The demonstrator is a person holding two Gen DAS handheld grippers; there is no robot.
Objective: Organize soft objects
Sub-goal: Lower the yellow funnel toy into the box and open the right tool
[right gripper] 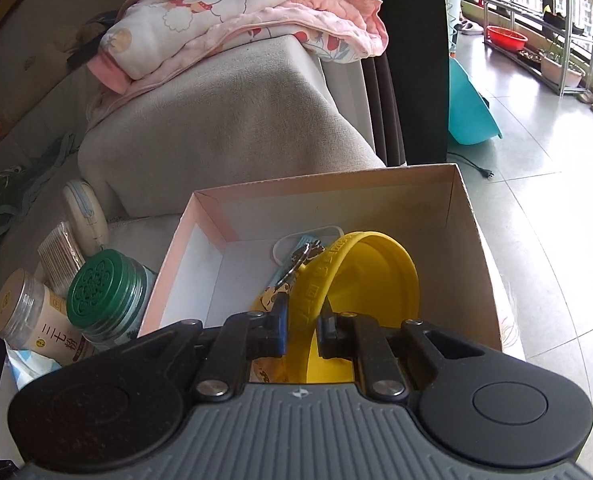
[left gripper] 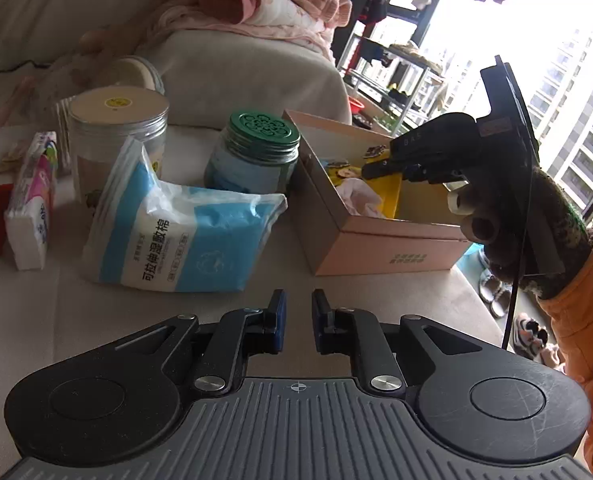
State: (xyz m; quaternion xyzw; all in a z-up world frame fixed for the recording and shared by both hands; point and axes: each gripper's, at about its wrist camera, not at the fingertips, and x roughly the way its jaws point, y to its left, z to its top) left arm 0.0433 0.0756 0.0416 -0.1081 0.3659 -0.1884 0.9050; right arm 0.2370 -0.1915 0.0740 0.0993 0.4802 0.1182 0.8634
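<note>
The right hand-held gripper (right gripper: 301,330) pinches a yellow band (right gripper: 324,276) by its rim over the box (right gripper: 472,240); it looks light, floppy, rubbery. The left hand-held gripper (left gripper: 298,322), nearly closed, holds nothing.

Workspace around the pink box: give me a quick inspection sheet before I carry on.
Surface: beige cushioned top, crowded at the left.
Job's things: yellow band held over the open pink box; a key ring and small items lie inside.
Clutter: blue-and-white cotton pack, green-lidded jar, tall clear jar, tissue packs, cotton swabs.
Grippers: right gripper jaws shut on the yellow band; left gripper jaws narrowly apart, holding nothing.
Cables: black plug and cord on the floor.
Surroundings: pink quilt on the sofa arm, tiled floor, window, drying rack.
</note>
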